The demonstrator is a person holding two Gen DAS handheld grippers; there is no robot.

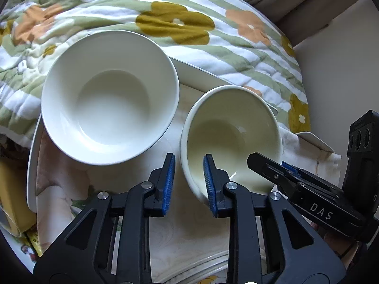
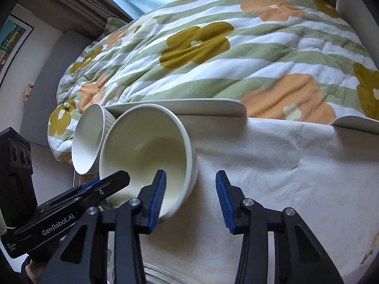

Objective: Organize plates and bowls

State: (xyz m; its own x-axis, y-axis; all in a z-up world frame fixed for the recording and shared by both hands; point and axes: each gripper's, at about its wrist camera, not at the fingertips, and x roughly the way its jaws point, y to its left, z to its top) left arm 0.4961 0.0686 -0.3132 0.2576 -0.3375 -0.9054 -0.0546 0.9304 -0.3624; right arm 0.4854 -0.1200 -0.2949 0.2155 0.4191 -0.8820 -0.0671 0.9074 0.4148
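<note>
Gripping the rim of the tilted cream bowl [image 1: 232, 127], left tool [image 1: 189, 184]; right tool [image 2: 190, 196] unclenched astride it.

A glossy white ceramic bowl [image 1: 110, 97] sits beside a cream ceramic bowl [image 1: 231, 137]; the quilted blanket [image 1: 165, 23] shows green-white stripes with mustard and orange flowers.

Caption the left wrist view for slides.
Left gripper clamps the rim of the tilted cream ceramic bowl beside a larger white ceramic bowl.
</note>
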